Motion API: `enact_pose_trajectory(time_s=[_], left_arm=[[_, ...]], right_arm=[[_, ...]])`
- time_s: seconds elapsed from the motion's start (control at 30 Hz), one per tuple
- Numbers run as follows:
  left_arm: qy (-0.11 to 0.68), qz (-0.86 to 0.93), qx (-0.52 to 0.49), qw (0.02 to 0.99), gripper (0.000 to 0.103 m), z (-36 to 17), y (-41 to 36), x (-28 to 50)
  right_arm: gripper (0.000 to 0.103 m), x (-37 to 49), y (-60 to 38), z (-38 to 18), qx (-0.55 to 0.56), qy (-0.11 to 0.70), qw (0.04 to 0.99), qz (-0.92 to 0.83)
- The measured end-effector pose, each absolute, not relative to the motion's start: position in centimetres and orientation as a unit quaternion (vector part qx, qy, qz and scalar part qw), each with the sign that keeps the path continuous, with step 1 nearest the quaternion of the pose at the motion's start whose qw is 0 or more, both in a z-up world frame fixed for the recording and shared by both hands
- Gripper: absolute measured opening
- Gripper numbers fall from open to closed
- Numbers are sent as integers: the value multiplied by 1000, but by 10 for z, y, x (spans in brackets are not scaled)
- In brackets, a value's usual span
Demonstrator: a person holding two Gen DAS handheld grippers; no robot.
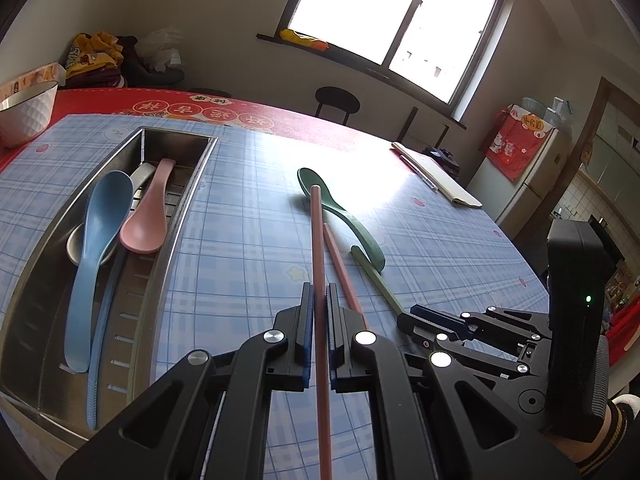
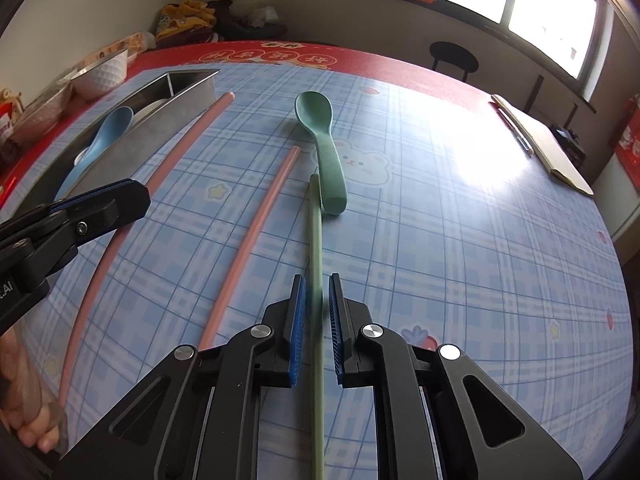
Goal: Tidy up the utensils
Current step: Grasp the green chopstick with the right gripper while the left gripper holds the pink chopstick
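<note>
Pink plastic sits pinched between the blue-padded jaws of the left gripper: a pink chopstick is clamped there, its far end lifted and pointing toward the window. The right gripper straddles a green chopstick; its jaws look nearly closed, yet a thin gap shows on either side of the stick in the right wrist view, so I cannot tell whether the pads are pressing on it. The step in hand seems to be securing this green stick, and doing it well likely means closing squarely across the shaft so it does not roll, then lifting straight up before swinging left. A second pink chopstick lies on the table just beside the green one, and the green spoon rests with its handle end touching or overlapping the green chopstick's far tip, so a careless lift could drag the spoon along. Further left stands the steel tray, already holding a blue spoon, a pink spoon, a metal spoon partly hidden beneath them, and a blue chopstick. The plaid tablecloth is otherwise open, with a white bowl beyond the tray's far corner and a notepad well apart on the right.
</note>
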State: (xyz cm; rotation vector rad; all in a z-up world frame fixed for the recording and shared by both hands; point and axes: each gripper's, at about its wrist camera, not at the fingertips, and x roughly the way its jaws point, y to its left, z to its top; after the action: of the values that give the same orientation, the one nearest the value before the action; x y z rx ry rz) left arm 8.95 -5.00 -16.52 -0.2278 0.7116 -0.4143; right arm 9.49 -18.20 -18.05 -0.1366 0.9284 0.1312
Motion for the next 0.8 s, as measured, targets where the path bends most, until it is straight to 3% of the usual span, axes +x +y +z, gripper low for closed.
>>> enact_pose_trajectory(time_s=[0.07, 0.5, 0.8], left_arm=[[345, -201, -111, 910, 6, -165, -50, 89], [325, -206, -118, 915, 6, -161, -46, 85], [307, -229, -183, 905, 6, -132, -10, 73]], right_arm=[[6, 95, -184, -180, -55, 446, 890, 72], [6, 90, -210, -155, 108, 362, 917, 129], [6, 88, -213, -158, 128, 346, 918, 142]])
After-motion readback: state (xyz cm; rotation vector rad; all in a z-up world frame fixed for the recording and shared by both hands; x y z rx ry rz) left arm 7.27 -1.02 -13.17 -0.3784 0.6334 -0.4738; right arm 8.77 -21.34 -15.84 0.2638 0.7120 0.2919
